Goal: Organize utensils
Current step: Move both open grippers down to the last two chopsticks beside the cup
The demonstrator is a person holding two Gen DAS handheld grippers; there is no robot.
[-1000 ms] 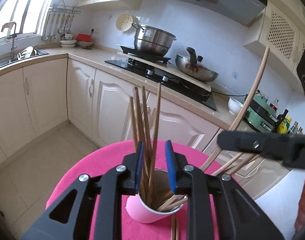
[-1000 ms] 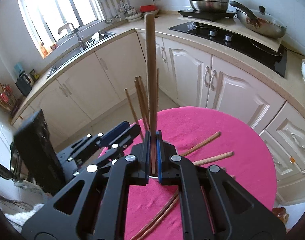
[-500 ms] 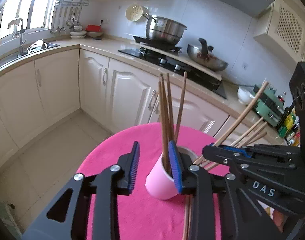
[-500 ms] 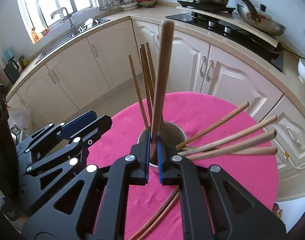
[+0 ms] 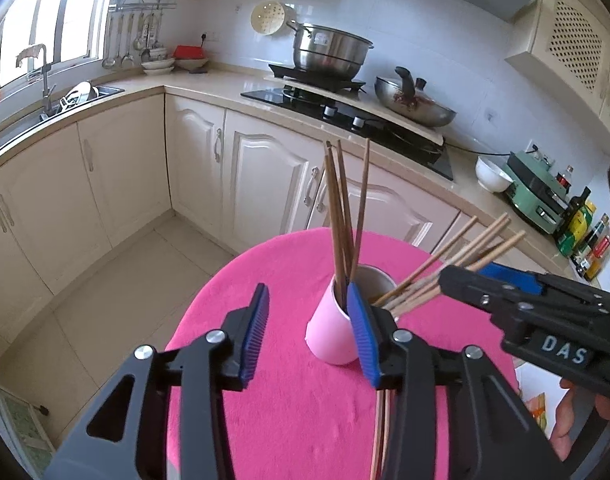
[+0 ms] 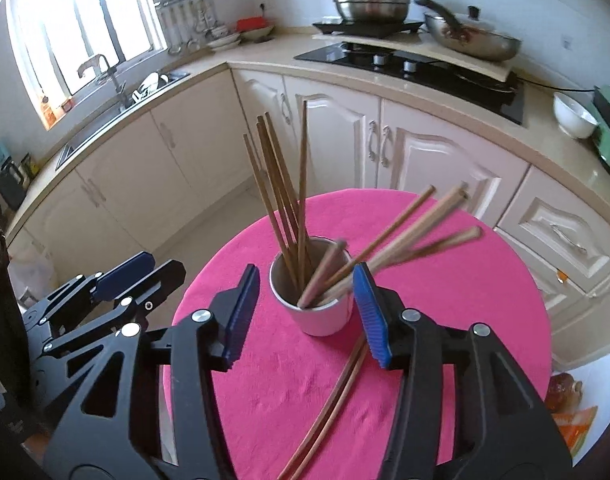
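While both grippers hung over the little round table, this was how things stood:

Left gripper: its jaws were opening, blue pads apart, nothing pressed between them; the cup sat just ahead, partly behind its right-hand pad.

Right gripper: its jaws were opening too, pads clear on either side of the cup and gripping nothing; the cup stood between and just beyond its fingertips.

Pink cup: upright on the pink tablecloth, straight ahead of both tools.

Upright chopsticks: a dark bunch standing nearly vertical in the cup, on the side nearer the left gripper.

Leaning chopsticks: several paler ones tipped over the rim toward the right gripper's right-hand side, their top ends blurred in that tool's view.

Loose chopsticks: a pair lying flat on the cloth, running from beside the cup back under the right gripper's right finger; the left wrist view showed them below that tool's right finger.

Person's hand: only a bit of it showed, under the right gripper's body at the far right of the left tool's view.

Beyond the tools: cream cabinets, a steel stockpot and a wok on the hob.
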